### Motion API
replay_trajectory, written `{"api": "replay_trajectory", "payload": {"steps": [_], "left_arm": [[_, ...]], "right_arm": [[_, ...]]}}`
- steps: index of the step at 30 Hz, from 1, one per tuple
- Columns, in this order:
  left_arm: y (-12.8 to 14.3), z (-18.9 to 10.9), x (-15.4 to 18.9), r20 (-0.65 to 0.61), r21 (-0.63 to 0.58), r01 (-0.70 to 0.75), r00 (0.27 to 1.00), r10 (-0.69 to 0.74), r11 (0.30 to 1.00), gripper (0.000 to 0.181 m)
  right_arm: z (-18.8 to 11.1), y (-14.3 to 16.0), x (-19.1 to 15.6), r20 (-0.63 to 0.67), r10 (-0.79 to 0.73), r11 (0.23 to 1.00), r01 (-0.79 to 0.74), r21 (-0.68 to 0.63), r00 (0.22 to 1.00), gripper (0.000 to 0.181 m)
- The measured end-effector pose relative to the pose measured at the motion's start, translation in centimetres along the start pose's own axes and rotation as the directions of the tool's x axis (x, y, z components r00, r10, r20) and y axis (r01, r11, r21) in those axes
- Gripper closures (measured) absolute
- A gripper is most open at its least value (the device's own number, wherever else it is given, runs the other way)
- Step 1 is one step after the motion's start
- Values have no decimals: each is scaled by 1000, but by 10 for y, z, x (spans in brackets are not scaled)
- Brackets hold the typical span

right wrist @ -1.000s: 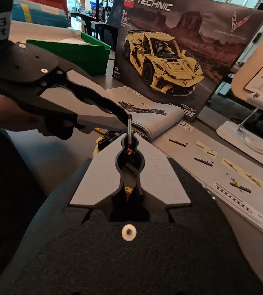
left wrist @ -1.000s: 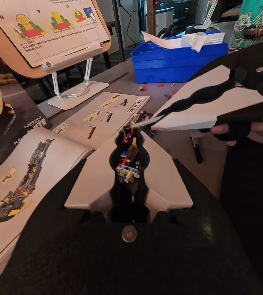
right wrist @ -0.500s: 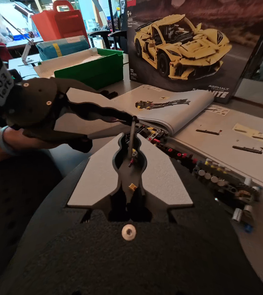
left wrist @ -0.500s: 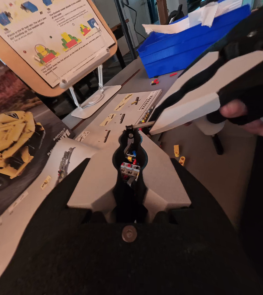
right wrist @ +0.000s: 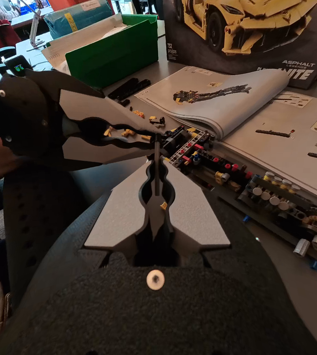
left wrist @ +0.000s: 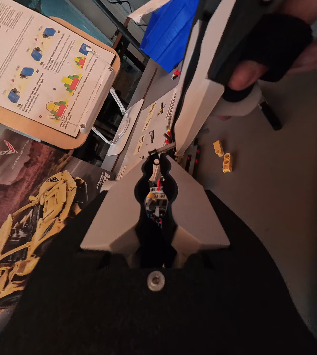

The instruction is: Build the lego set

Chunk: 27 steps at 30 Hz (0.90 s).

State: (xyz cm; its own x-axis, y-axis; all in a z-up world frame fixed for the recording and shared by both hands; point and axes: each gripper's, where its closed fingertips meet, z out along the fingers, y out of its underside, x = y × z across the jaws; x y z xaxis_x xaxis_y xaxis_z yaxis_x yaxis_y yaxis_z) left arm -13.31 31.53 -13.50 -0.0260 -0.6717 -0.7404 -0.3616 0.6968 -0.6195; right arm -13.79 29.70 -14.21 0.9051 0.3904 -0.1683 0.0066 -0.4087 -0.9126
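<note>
My right gripper [right wrist: 156,163] is shut on a thin grey axle [right wrist: 156,172] that sticks up past its tips. My left gripper [right wrist: 154,138] comes in from the left and pinches a small black connector [right wrist: 157,137] at the axle's far end. In the left wrist view, the left gripper [left wrist: 156,160] holds this black ring piece [left wrist: 156,161]. There the right gripper [left wrist: 176,148] reaches in from the upper right with the axle [left wrist: 166,149]. The long Lego chassis [right wrist: 217,165] lies on the table just right of both tips.
An open instruction booklet [right wrist: 221,101] lies behind the chassis, with the set's box [right wrist: 250,38] and a green bin [right wrist: 111,55] farther back. Loose yellow pieces [left wrist: 223,157] and a black marker [left wrist: 269,117] lie on the table. A blue bin [left wrist: 165,38] and a sheet stand [left wrist: 48,76] stand at the back. Less than 4 cm separates the two grippers' tips.
Both grippers have turned and tilted together while staying joined at the axle. The chassis has come into view to the right of the right gripper.
</note>
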Motion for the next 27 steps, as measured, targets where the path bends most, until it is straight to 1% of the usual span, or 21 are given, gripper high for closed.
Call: {"api": "replay_trajectory", "payload": {"steps": [1,4,8,9,10,12,14,18,20,22,24,25,27], "left_arm": [[0,0,0,2,1,-19,1000,19,1000,174],[-1,-1,1,-3,0,-66,998,66,998,175],[-4,-3,1,-25,18,-41,999,41,999,175],[-7,-4,-2,-22,33,-5,1000,6,999,174],[-10,-5,-5,-28,56,72,997,-71,996,174],[-15,-7,-12,-39,89,248,969,-246,965,175],[-13,-3,-13,-24,68,301,954,-300,951,175],[-11,0,-11,-31,45,344,939,-343,938,175],[-9,1,-9,-2,36,278,961,-278,960,176],[-5,2,-7,50,7,142,989,-142,990,177],[0,3,-4,70,-30,3,998,-1,1000,175],[1,1,-4,70,-36,-45,996,48,998,176],[1,0,-3,48,-30,-70,996,72,997,176]], "right_arm": [[0,0,-1,5,0,1000,0,-1,1000,178],[1,2,-2,21,5,1000,-5,-9,1000,179],[1,1,-5,61,28,1000,-28,-4,998,179],[-1,-2,-6,85,48,999,-50,19,995,179],[-3,-7,-7,115,70,996,-76,50,991,179],[-6,-17,-9,166,113,986,-131,101,980,178],[-4,-14,-5,142,116,988,-129,86,983,178],[-1,-11,-1,82,78,994,-83,68,994,179],[1,-7,-1,57,52,997,-55,45,997,178],[1,-4,-1,54,47,999,-49,25,997,178],[2,0,-1,56,51,999,-51,5,997,179],[2,0,-2,61,51,999,-51,2,997,179],[2,0,-3,68,43,999,-43,-1,997,179]]}}
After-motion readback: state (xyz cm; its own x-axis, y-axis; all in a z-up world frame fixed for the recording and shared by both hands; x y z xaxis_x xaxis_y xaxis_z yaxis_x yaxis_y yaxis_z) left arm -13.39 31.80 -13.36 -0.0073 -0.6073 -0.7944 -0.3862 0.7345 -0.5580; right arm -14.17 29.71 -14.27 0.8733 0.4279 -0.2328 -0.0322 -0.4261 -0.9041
